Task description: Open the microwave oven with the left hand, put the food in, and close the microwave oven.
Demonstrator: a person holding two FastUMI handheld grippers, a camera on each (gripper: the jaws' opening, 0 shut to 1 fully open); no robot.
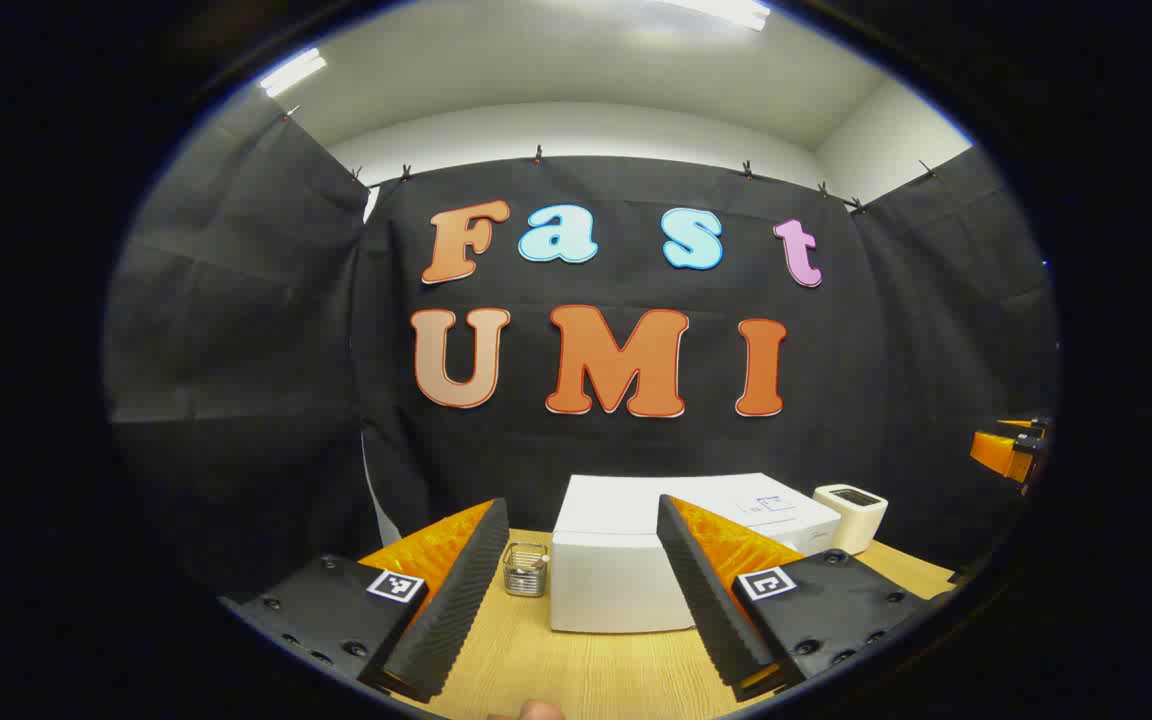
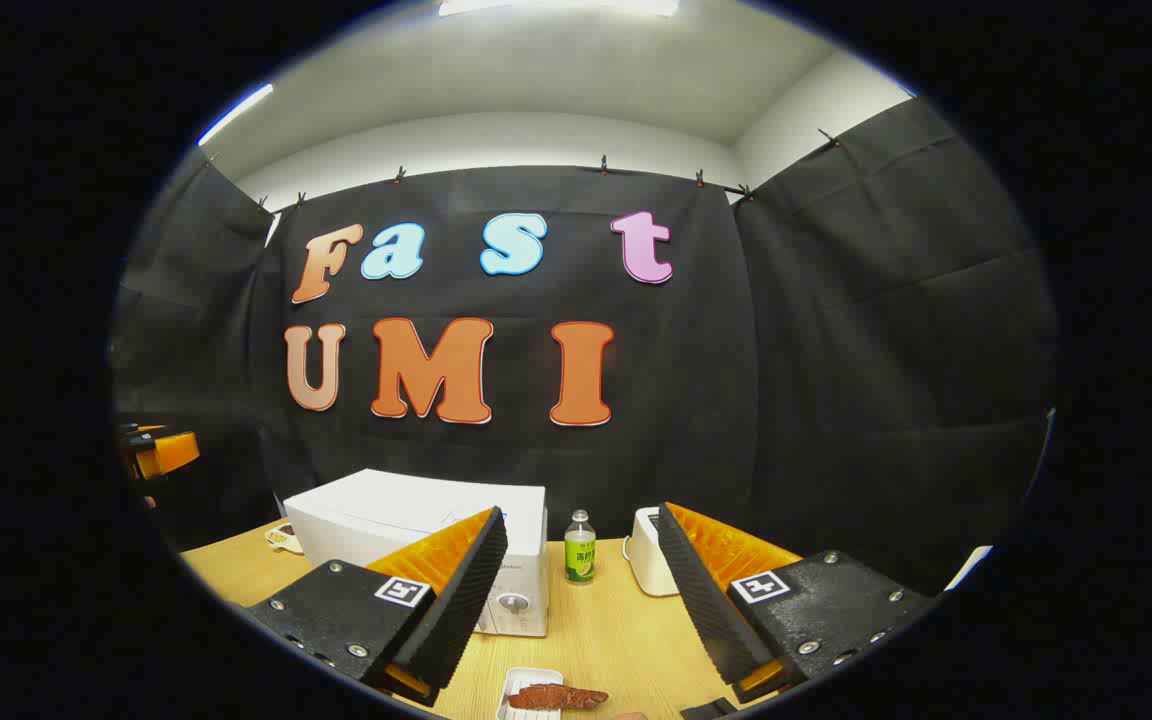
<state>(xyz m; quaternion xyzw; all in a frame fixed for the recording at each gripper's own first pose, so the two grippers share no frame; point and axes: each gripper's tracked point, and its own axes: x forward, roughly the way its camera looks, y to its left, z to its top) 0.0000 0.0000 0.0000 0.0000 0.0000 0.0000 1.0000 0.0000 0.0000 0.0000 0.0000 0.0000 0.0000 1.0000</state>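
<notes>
Both the left gripper (image 1: pixel 581 590) and the right gripper (image 2: pixel 581 590) are being held wide apart, gripping nothing. The closed microwave oven (image 2: pixel 436 545) is sitting at the table's (image 2: pixel 596 630) back, the food (image 2: pixel 556 696) lying on a small tray (image 2: pixel 514 690) in front. If the door is being pulled too hard, the light oven is likely being dragged forward toward the tray.

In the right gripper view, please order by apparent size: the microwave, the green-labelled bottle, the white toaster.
1. White box-shaped microwave oven
2. Small white toaster, partly hidden by a finger
3. Clear bottle with green label; similar to the toaster, so unsure.
</notes>
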